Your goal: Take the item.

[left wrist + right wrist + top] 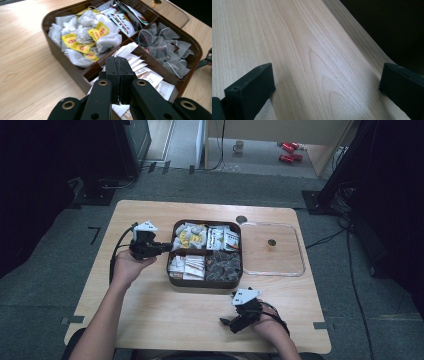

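Observation:
A brown box (205, 284) with four compartments stands mid-table. It holds yellow-tagged tea bags (82, 42), printed white packets (125, 21), dark mesh pyramid bags (162, 50) and white and brown sachets (147, 75). My left gripper (167, 247) is at the box's left side, pointing into it. In the left gripper view its jaws (119, 60) are pressed together above the sachet compartment, with nothing seen between them. My right gripper (227, 324) rests low near the table's front edge. Its jaws (324, 80) stand wide apart over bare wood.
A clear lid (295, 270) with a small knob (271, 242) lies flat to the right of the box. A dark round hole (241, 219) sits near the table's far edge. Bare wood stretches left of the box and along the front. Cables and stands are on the floor around.

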A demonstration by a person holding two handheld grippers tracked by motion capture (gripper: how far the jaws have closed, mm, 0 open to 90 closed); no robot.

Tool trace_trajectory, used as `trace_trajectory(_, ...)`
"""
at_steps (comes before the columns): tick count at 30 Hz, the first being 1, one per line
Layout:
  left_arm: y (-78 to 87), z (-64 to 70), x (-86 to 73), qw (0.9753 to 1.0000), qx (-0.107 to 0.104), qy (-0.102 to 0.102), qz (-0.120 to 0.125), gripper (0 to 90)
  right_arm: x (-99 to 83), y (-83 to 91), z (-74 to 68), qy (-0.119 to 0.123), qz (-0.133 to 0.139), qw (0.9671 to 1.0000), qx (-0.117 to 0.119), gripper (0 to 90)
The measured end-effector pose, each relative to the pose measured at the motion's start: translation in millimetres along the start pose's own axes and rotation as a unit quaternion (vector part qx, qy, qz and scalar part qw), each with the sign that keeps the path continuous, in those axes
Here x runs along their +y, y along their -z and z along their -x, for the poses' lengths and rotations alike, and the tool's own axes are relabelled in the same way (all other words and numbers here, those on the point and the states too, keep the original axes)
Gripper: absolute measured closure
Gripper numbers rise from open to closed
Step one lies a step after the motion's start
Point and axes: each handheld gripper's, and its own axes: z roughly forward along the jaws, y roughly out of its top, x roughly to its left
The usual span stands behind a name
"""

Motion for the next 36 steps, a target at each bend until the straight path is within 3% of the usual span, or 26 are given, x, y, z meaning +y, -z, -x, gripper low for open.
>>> trace_trajectory(17,13.1,-28.2,-15.9,0.9992,0.024,0.033,0.005,90.0,0.7,-0.7,0.1,0.002,0.000,1.0000,0.001,0.0)
trace_trajectory(25,7.3,-42.9,-26.8,0.9984,0.041,0.039,0.001,90.0,0.7,-0.7,0.1,0.001,0.000,1.0000,0.002,0.0)
trace_trajectory(29,0.5,-57.9,-35.0,0.9970,0.050,0.058,-0.012,90.0,0.7,-0.7,0.1,0.001,0.000,1.0000,0.001,0.0)
trace_trajectory(36,-9.7,-71.4,-44.8,0.9957,0.054,0.073,-0.018,89.7,0.7,-0.7,-0.1,0.002,0.000,1.0000,0.001,0.0)
